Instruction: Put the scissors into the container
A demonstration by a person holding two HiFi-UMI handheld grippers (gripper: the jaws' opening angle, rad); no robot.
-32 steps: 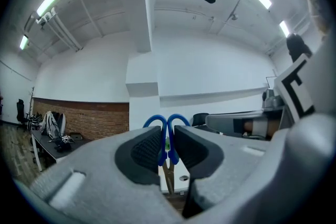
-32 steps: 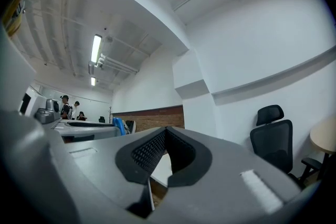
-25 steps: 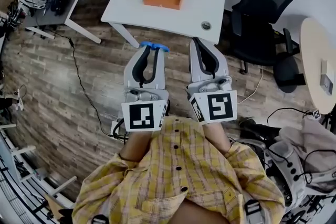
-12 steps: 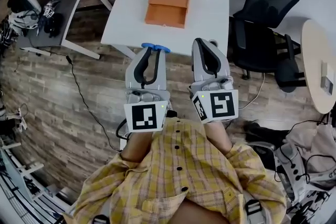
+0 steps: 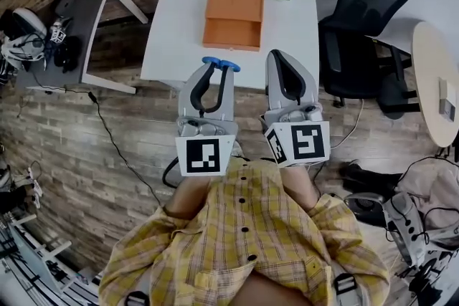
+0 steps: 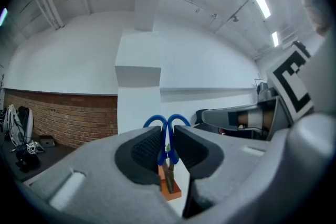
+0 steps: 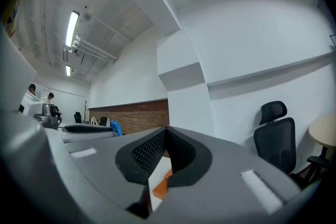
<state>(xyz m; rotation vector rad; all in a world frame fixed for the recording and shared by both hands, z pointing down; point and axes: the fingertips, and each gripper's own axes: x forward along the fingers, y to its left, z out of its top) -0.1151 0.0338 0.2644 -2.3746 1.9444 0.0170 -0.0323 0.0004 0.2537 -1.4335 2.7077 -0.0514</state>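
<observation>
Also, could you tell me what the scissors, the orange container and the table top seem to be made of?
The scissors have handles that look like plastic: uniform bright blue, smooth rounded loops. The container could be cardboard or matte plastic: flat orange, no gloss, crisp edges. The table top looks like white laminate or painted board, smooth and even.

Blue-handled scissors (image 5: 220,65), an orange container (image 5: 232,20), a white table (image 5: 179,25), a black chair (image 5: 358,11) and a yellow checked shirt (image 5: 244,247).

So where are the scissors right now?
The scissors are pinched in the left gripper, left of centre in the head view, over the near edge of the white table, just short of the orange container.
</observation>
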